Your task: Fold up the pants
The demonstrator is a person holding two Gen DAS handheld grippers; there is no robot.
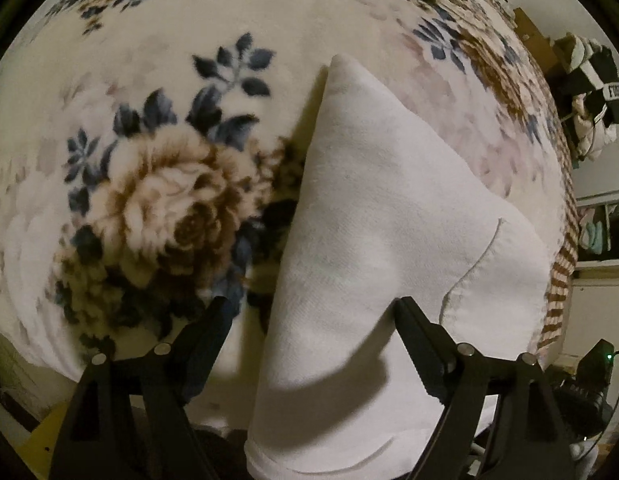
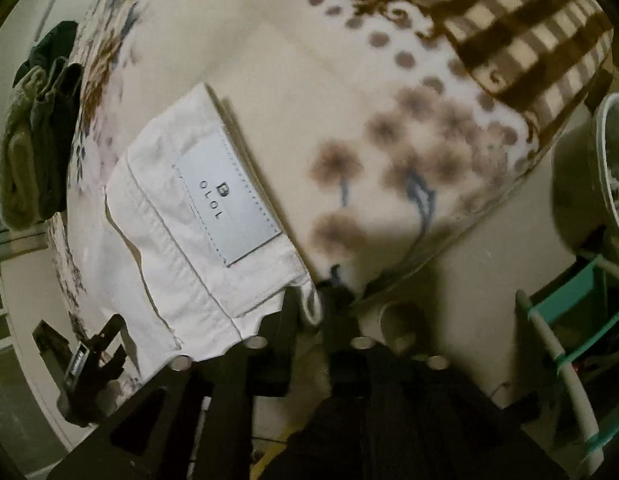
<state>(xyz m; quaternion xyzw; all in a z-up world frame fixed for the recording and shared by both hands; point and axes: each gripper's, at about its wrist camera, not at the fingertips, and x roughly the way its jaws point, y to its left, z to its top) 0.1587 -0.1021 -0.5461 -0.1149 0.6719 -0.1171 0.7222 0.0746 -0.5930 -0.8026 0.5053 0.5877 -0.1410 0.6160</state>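
Observation:
White pants [image 1: 373, 216] lie folded on a floral blanket [image 1: 157, 184]. In the left wrist view my left gripper [image 1: 309, 308] is open, its two black fingers spread wide, the right one over the fabric, the left one beside it over the blanket. In the right wrist view the waistband with a grey "OLOL" label [image 2: 225, 196] lies on the blanket [image 2: 329, 92]. My right gripper [image 2: 309, 300] is shut on the waistband corner [image 2: 309, 304], the fabric pinched between the fingers.
The bed edge with a brown checked border [image 2: 521, 40] runs to the right. Dark and olive clothes [image 2: 37, 132] are piled at the far left. A teal rack [image 2: 577, 312] and a white fan [image 2: 613, 168] stand beside the bed. The left gripper [image 2: 89, 364] shows low left.

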